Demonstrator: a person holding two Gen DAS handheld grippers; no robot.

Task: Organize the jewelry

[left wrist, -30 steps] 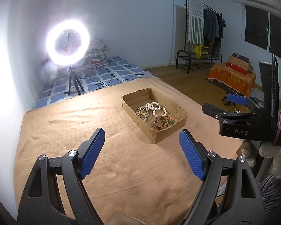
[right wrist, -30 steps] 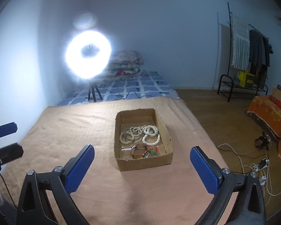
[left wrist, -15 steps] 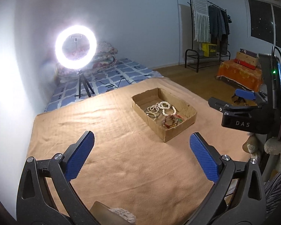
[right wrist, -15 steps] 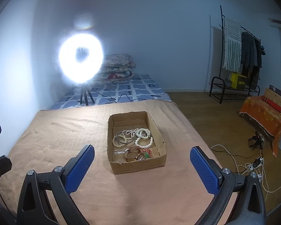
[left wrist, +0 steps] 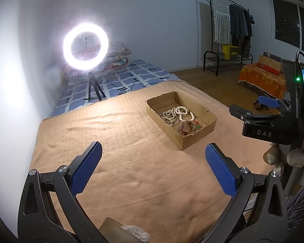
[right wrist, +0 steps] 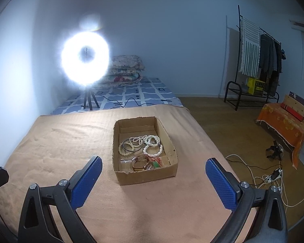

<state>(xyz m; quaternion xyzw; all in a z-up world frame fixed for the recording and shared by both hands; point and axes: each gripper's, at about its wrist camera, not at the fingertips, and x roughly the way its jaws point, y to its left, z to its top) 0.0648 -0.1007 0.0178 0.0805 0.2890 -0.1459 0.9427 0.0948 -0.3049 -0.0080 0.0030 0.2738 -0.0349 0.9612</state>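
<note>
The shallow brown cardboard box (right wrist: 145,151) sat on the tan blanket-covered bed (right wrist: 60,145), and all the jewelry lay inside it. In the right wrist view the box lay straight ahead of the right tool (right wrist: 152,180), at the middle of the frame just above the gap between the blue pads. Its long axis ran away from the camera, toward the glowing white ring light on a tripod (right wrist: 85,60) in the upper left of the frame. In the left wrist view the same box (left wrist: 181,119) sat right of centre and further up the frame, its long axis slanting from upper left to lower right.

The right tool looked the nearer and better lined up, so I judge it the likelier one to reach in. The left tool (left wrist: 153,168) faced bare blanket.

Within the box, the white beaded bracelets (right wrist: 152,145) and thin dark bangles (right wrist: 128,147) lay in a loose tangle at the middle. The brown wooden bangles (right wrist: 140,163) and a small green and red piece (right wrist: 156,163) sat against the near end wall.

Both tools were spread wide with nothing between their pads, and both hung above the blanket short of the box.
</note>
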